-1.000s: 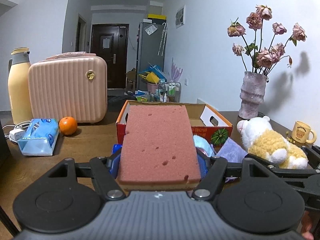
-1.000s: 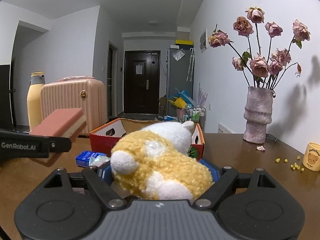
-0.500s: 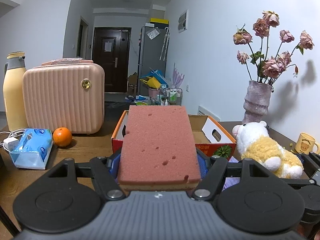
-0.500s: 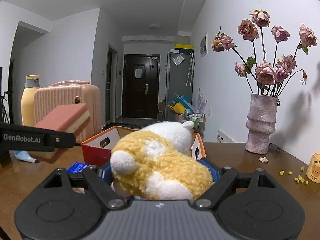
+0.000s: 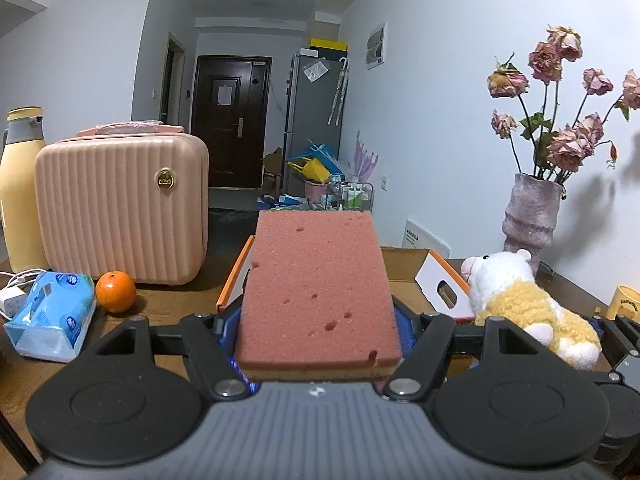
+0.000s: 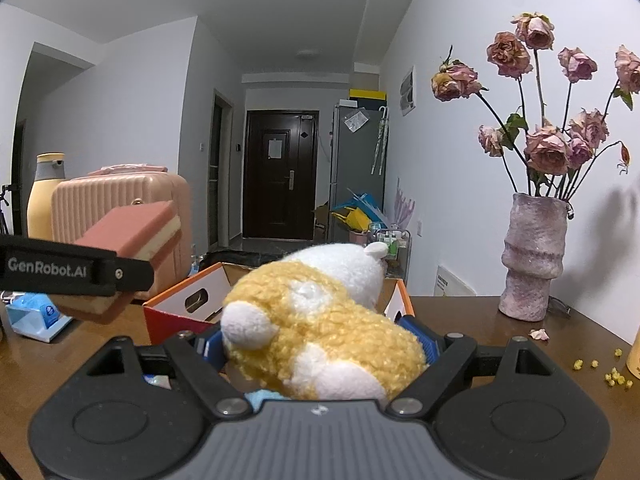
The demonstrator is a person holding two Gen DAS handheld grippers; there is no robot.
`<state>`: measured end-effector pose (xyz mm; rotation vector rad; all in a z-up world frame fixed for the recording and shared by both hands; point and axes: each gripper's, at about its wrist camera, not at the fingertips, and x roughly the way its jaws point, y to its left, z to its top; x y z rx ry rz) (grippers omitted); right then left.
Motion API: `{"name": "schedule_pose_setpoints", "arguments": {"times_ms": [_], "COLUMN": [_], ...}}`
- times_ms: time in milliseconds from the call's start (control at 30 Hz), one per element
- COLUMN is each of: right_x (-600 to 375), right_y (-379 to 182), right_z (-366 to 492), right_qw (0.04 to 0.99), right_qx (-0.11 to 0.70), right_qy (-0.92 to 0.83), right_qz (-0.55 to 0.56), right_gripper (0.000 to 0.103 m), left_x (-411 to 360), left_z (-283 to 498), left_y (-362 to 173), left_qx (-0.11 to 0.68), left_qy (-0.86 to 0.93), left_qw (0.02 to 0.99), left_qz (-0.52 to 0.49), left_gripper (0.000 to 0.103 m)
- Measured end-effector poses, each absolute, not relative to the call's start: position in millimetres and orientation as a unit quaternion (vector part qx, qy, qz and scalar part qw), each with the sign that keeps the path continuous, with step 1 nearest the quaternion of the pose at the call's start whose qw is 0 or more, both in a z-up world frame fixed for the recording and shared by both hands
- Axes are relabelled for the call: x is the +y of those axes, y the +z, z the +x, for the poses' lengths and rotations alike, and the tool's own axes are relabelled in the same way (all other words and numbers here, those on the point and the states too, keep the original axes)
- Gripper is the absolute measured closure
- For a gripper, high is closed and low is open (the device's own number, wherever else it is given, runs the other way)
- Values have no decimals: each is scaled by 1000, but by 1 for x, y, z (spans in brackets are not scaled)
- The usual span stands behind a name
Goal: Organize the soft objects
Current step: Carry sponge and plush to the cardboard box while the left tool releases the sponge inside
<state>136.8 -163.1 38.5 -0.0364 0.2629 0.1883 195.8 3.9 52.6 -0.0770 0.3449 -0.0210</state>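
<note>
My left gripper is shut on a pink sponge with a yellow underlayer, held flat above the table. Straight ahead, partly hidden by the sponge, stands an open cardboard box with orange-red walls. My right gripper is shut on a yellow and white plush toy, whose head points toward the box. In the right wrist view the sponge hangs at the left, just short of the box. In the left wrist view the plush toy shows at the right.
A pink ribbed case, a yellow bottle, an orange and a blue tissue pack stand left of the box. A vase of dried roses, a yellow mug and scattered crumbs are at the right.
Both grippers have carried their loads side by side toward the box, which now looks nearer and lower in both views. Neither grip has changed.
</note>
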Motion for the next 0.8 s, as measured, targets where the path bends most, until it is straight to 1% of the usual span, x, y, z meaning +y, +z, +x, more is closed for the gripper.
{"name": "schedule_pose_setpoints", "arguments": {"times_ms": [800], "right_x": [-144], "right_y": [31], "right_z": [236], "right_qw": [983], "right_qx": [150], "right_qy": [101], "right_qz": [-27], "right_gripper": [18], "left_x": [6], "left_z": [288], "left_y": [58], "left_qx": [179], "left_qy": [18], "left_qw": [982], "left_qz": [-51], "left_gripper": [32]}}
